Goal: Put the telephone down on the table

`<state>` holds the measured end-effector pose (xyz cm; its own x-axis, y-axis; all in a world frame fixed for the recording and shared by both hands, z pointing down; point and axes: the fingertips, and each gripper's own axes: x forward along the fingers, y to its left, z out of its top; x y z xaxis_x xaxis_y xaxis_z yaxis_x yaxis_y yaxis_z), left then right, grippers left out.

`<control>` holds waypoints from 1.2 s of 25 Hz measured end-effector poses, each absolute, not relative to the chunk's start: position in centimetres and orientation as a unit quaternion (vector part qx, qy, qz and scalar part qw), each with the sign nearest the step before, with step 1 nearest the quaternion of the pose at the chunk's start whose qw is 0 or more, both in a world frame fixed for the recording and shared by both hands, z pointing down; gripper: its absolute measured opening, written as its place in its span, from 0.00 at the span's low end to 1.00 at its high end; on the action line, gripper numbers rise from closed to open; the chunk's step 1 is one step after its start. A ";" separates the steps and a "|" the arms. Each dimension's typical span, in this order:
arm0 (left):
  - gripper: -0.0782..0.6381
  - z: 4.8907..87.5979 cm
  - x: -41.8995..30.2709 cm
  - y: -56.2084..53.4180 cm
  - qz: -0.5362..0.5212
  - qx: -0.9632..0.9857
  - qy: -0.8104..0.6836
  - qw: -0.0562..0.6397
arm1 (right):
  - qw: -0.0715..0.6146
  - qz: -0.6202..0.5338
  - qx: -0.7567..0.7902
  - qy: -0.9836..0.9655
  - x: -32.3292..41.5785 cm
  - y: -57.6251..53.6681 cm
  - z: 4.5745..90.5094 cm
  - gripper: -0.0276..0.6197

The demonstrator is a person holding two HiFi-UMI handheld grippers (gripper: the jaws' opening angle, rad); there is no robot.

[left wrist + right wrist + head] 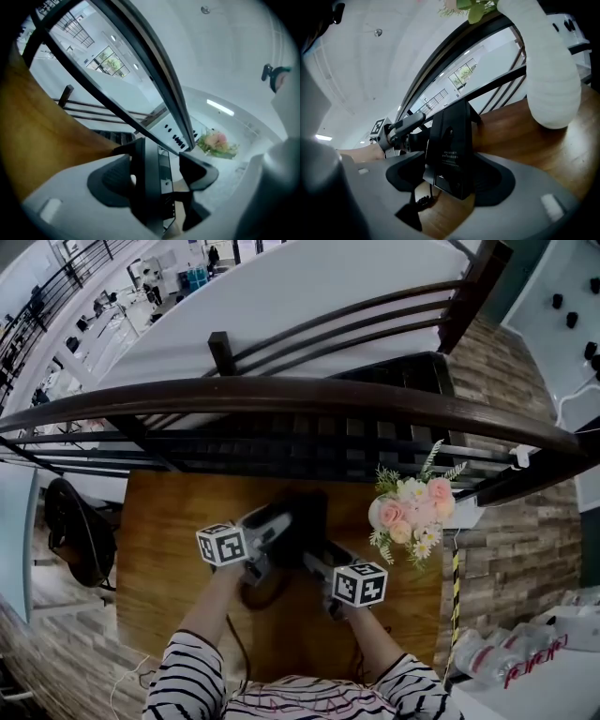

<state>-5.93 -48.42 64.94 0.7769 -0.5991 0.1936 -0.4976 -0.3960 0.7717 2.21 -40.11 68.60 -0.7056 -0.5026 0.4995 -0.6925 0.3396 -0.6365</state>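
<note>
- The telephone (302, 521) is over the middle of the wooden table (169, 549), a bit nearer the far edge. It stands up on its side between both tools.
- The right gripper (450, 164) is clamped on the telephone. Both of its pads press the black body.
- The left gripper (161, 154) is not gripping. The telephone is between its jaws and leans on one pad, but there is a gap at the other pad.
- I think the putting-down step is almost done, with one tool off and one tool on.
- Next, I think the right gripper must lower the telephone until it sits flat on the wood. Then it should let go slowly so the telephone does not tip.
- The left gripper needs to pull back without bumping it.
- Only the right gripper view shows the curly cord (423, 200) under the telephone. It also shows the white vase (548, 79) up close.
- The head view alone shows the whole table. Pink flowers (411, 512) stand at its right edge, and a dark railing (281, 395) runs past the far edge.
- No view shows clearly if the telephone's bottom touches the wood.
</note>
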 end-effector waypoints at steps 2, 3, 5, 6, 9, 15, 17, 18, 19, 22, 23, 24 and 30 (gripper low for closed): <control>0.56 64.2 -6.6 -47.9 -0.065 0.831 -0.343 0.433 | 0.107 0.438 0.369 -0.812 2.2 -39.4 68.1 0.52; 0.56 63.8 -6.9 -47.5 -0.069 0.830 -0.350 0.429 | 0.107 0.437 0.369 -0.813 2.1 -39.0 67.9 0.52; 0.56 62.8 -7.4 -46.7 -0.077 0.831 -0.359 0.418 | 0.106 0.435 0.369 -0.815 2.0 -38.0 67.4 0.52; 0.56 62.3 -7.7 -46.3 -0.082 0.831 -0.363 0.413 | 0.106 0.433 0.369 -0.815 1.9 -37.5 67.2 0.51; 0.55 60.9 -8.5 -44.3 -0.092 0.832 -0.374 0.400 | 0.105 0.429 0.371 -0.817 1.6 -35.6 66.6 0.49; 0.48 58.7 -9.0 -39.8 -0.105 0.833 -0.388 0.380 | 0.100 0.411 0.378 -0.824 1.9 -32.1 64.6 0.42; 0.43 57.9 -9.3 -38.3 -0.111 0.832 -0.396 0.372 | 0.095 0.401 0.390 -0.824 2.1 -31.1 63.9 0.38; 0.40 57.5 -9.6 -37.4 -0.112 0.832 -0.402 0.366 | 0.091 0.395 0.397 -0.824 2.2 -30.5 63.5 0.35; 0.38 57.2 -9.8 -36.5 -0.113 0.832 -0.408 0.359 | 0.087 0.389 0.405 -0.823 2.3 -29.9 63.1 0.31; 0.31 56.2 -10.4 -33.8 -0.112 0.834 -0.423 0.336 | 0.079 0.376 0.421 -0.822 2.5 -28.1 62.2 0.26; 0.28 55.7 -10.6 -33.0 -0.111 0.835 -0.427 0.330 | 0.078 0.372 0.424 -0.822 2.4 -27.4 61.8 0.25; 0.26 55.3 -10.8 -32.2 -0.110 0.835 -0.431 0.325 | 0.078 0.367 0.428 -0.822 2.4 -26.8 61.4 0.23; 0.13 53.8 -11.5 -26.1 -0.100 0.838 -0.448 0.296 | 0.065 0.345 0.448 -0.822 2.1 -21.7 60.0 0.12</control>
